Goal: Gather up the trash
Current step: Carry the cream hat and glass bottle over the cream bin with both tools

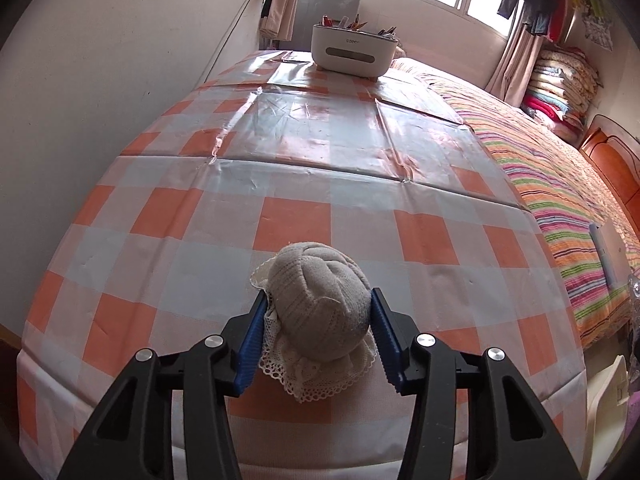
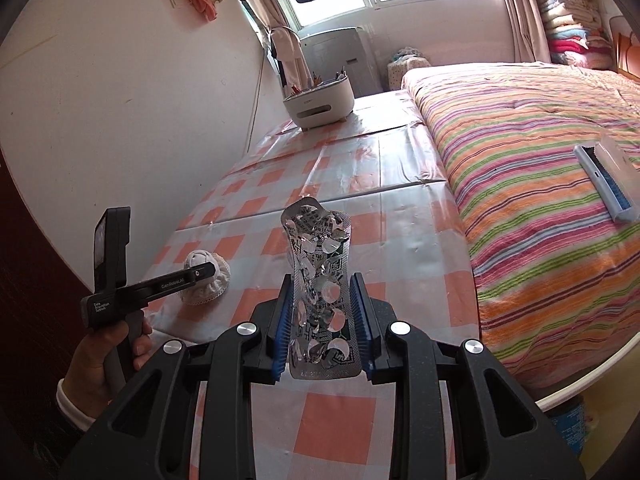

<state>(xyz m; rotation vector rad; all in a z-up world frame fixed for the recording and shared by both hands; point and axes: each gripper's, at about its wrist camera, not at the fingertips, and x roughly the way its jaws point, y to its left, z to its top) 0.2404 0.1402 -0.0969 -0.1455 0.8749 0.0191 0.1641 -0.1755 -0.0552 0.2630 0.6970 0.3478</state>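
A rolled grey-white sock with a lace cuff (image 1: 320, 300) lies near the front edge of the table with the orange-and-white checked cloth (image 1: 280, 184). My left gripper (image 1: 319, 293) straddles it, and its blue pads (image 1: 256, 332) touch both sides of the ball. In the right wrist view the same sock (image 2: 208, 292) sits under the left gripper (image 2: 200, 274), which a hand (image 2: 108, 344) holds. My right gripper (image 2: 321, 278) is shut on an emptied silver blister pack (image 2: 320, 264), held upright above the table.
A white desk organiser with pens (image 1: 354, 50) (image 2: 318, 104) stands at the table's far end. A bed with a striped cover (image 2: 540, 140) borders the table's right side, with a blue-and-white brush (image 2: 604, 176) on it. A wall runs along the left.
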